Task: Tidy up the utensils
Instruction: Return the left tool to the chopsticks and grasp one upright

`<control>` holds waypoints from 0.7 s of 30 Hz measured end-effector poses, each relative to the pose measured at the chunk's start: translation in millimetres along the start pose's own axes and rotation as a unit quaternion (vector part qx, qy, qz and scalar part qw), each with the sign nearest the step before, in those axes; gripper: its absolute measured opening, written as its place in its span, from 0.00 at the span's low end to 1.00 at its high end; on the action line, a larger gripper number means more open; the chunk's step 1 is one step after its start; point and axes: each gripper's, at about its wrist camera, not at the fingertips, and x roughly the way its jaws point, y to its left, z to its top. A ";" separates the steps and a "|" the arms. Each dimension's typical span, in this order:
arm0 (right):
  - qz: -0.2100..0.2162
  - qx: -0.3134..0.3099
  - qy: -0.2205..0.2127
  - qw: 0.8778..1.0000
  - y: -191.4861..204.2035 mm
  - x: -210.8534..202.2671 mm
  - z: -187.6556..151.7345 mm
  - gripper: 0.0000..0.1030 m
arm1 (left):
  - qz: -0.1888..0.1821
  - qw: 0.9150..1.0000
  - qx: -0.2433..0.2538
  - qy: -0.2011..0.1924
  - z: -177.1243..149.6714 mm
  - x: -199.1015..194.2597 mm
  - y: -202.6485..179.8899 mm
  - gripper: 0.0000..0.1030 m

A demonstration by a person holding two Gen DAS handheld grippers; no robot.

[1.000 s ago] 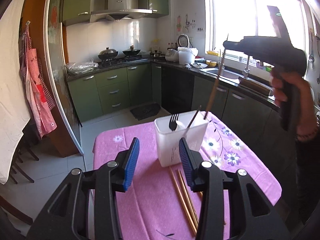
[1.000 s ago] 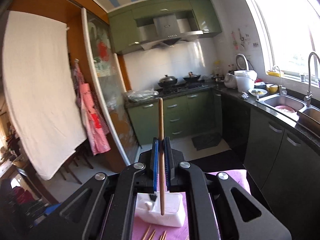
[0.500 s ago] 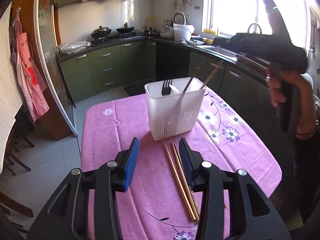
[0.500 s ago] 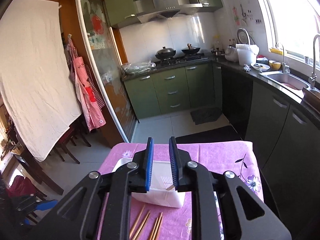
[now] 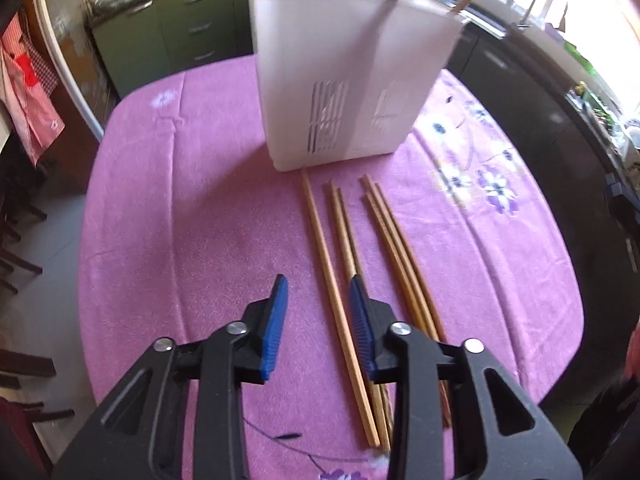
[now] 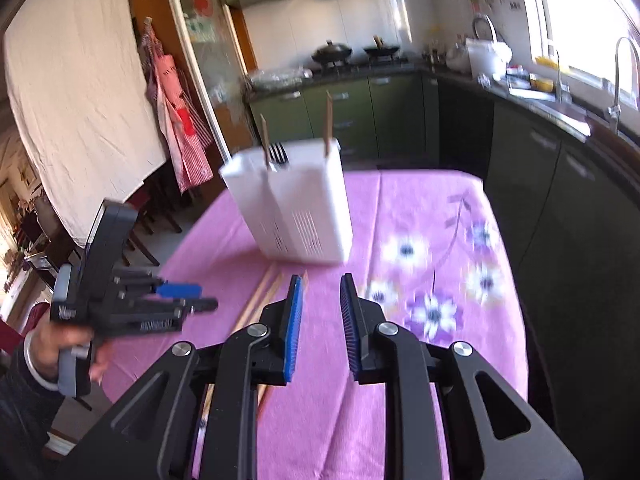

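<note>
A white utensil holder (image 5: pixel 348 80) stands on the pink tablecloth (image 5: pixel 180 208); it also shows in the right wrist view (image 6: pixel 296 208). It holds a black fork (image 6: pixel 277 153) and two chopsticks (image 6: pixel 329 124). Several wooden chopsticks (image 5: pixel 340 280) lie on the cloth in front of it. My left gripper (image 5: pixel 318 320) is open, low over the cloth, with the leftmost loose chopstick between its jaws. It also shows at the left of the right wrist view (image 6: pixel 188 298). My right gripper (image 6: pixel 320 320) is open and empty above the cloth, in front of the holder.
The table's cloth has a flower print (image 6: pixel 432 312) on the right side. Green kitchen cabinets (image 6: pixel 360 116) and a dark counter with a sink (image 6: pixel 560 100) stand behind. Chairs (image 5: pixel 16 264) stand at the table's left. A white sheet (image 6: pixel 76 108) and aprons hang on the left.
My right gripper let its chopstick go into the holder, opened, and came down toward the table. My left gripper moved down and forward over the loose chopsticks.
</note>
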 end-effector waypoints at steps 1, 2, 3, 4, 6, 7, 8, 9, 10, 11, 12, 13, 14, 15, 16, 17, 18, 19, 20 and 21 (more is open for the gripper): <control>0.004 0.010 0.009 1.000 -5.3 5.4 -7.1 0.19 | 0.004 1.000 -0.005 0.007 2.8 8.0 0.7 0.24; 0.008 0.018 0.016 1.000 -9.6 9.5 -13.2 0.19 | 0.007 1.000 -0.008 0.015 6.1 16.7 1.0 0.22; 0.011 0.026 0.025 0.999 -14.4 14.5 -18.2 0.19 | 0.008 1.000 -0.012 0.021 8.7 22.8 1.1 0.21; 0.013 0.031 0.031 0.999 -17.7 18.4 -22.4 0.19 | 0.008 1.000 -0.015 0.026 11.0 26.1 1.4 0.21; 0.018 0.041 0.038 0.998 -24.2 24.1 -29.2 0.19 | 0.009 0.999 -0.016 0.036 14.2 33.9 0.0 0.20; 0.020 0.043 0.040 0.998 -26.2 25.9 -31.6 0.19 | 0.013 0.999 -0.016 0.038 15.5 36.4 -0.8 0.20; 0.022 0.045 0.042 0.998 -28.3 27.6 -33.4 0.19 | 0.016 0.999 -0.015 0.042 16.6 39.9 -2.4 0.20; 0.023 0.047 0.043 0.998 -28.8 29.1 -32.6 0.19 | 0.015 0.999 -0.014 0.046 17.3 42.2 -3.9 0.20; 0.025 0.048 0.044 0.998 -29.3 30.6 -32.6 0.19 | 0.015 0.999 -0.013 0.049 18.3 44.0 -6.1 0.20; 0.026 0.049 0.045 0.997 -30.6 32.6 -31.0 0.19 | 0.018 0.998 -0.012 0.051 19.2 45.8 -7.8 0.20; 0.028 0.051 0.046 0.997 -31.2 33.9 -31.6 0.19 | 0.019 0.998 -0.010 0.052 20.4 47.2 -9.5 0.20; 0.029 0.052 0.047 0.997 -31.7 35.1 -32.1 0.19 | 0.021 0.998 -0.008 0.053 21.6 48.5 -10.9 0.20; 0.030 0.052 0.048 0.997 -31.9 36.3 -32.6 0.19 | 0.024 0.998 -0.007 0.055 22.6 49.7 -11.9 0.19; 0.031 0.052 0.049 0.997 -30.9 36.1 -32.1 0.19 | 0.028 0.998 -0.005 0.058 23.6 52.1 -13.4 0.16; 0.033 0.054 0.050 0.997 -30.8 36.4 -32.2 0.19 | 0.030 0.998 -0.003 0.064 24.2 55.0 -14.8 0.13; 0.035 0.054 0.051 0.997 -30.8 36.8 -33.3 0.20 | 0.032 0.997 -0.001 0.069 24.8 57.0 -15.7 0.11; 0.035 0.053 0.052 0.997 -30.5 37.1 -31.8 0.23 | 0.037 0.997 0.003 0.072 24.4 58.1 -18.2 0.09; 0.036 0.053 0.053 0.997 -30.6 36.7 -32.2 0.25 | 0.042 0.996 0.008 0.074 24.2 58.6 -20.5 0.08; 0.037 0.053 0.053 0.996 -31.2 36.5 -32.6 0.25 | 0.043 0.996 0.010 0.076 23.8 58.6 -22.2 0.08; 0.037 0.053 0.053 0.997 -31.0 35.4 -32.4 0.25 | 0.044 0.996 0.011 0.078 23.8 58.9 -24.3 0.08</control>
